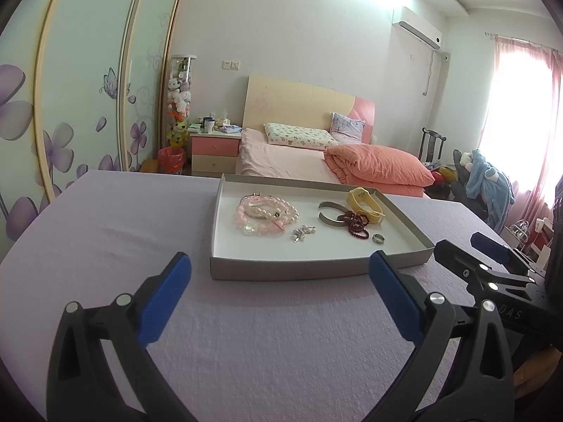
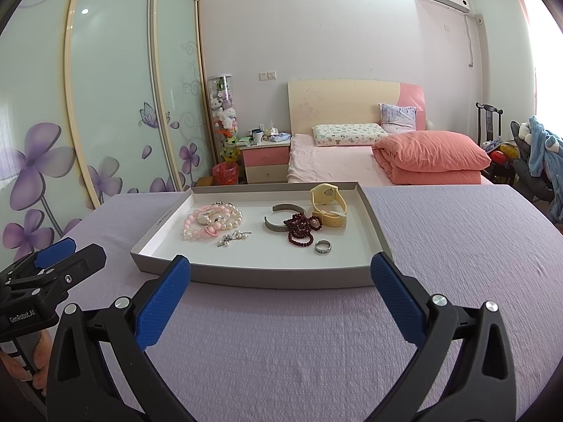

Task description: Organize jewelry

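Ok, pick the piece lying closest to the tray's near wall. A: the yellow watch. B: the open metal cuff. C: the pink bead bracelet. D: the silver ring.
D: in the right wrist view the silver ring lies nearest the near wall of the tray; the yellow watch, metal cuff and pink bead bracelet all lie farther back.

Left hand-held gripper wide apart above purple cloth, facing jewelry tray
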### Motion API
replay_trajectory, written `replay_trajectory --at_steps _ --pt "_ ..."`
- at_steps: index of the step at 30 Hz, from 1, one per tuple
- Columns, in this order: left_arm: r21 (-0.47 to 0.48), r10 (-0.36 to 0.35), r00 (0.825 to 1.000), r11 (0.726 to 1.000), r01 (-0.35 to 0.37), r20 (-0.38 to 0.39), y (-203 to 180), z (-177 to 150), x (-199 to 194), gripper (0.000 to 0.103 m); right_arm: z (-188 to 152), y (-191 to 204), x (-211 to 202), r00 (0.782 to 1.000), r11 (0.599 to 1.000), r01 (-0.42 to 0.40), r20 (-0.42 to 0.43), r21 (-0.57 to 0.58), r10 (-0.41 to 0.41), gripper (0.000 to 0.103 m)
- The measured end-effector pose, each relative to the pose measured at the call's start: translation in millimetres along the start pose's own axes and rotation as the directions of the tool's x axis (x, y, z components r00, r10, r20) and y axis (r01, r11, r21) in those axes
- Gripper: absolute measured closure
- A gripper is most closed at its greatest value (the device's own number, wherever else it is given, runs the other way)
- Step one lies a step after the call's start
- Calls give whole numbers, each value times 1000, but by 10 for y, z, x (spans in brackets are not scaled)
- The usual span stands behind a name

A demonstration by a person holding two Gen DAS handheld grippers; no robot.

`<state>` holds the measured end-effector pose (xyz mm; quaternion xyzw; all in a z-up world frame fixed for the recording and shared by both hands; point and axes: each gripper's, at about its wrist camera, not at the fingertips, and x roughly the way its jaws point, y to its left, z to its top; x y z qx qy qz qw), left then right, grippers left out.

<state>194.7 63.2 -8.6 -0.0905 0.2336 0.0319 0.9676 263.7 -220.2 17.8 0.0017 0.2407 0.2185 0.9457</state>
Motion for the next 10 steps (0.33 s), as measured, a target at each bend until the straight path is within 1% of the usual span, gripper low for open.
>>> replay_trajectory --at_steps 10 --pt "-5 -3 1000 1000 3 -7 -14 18 -11 2 -1 0 1 1000 1000 1 1 1 -1 1"
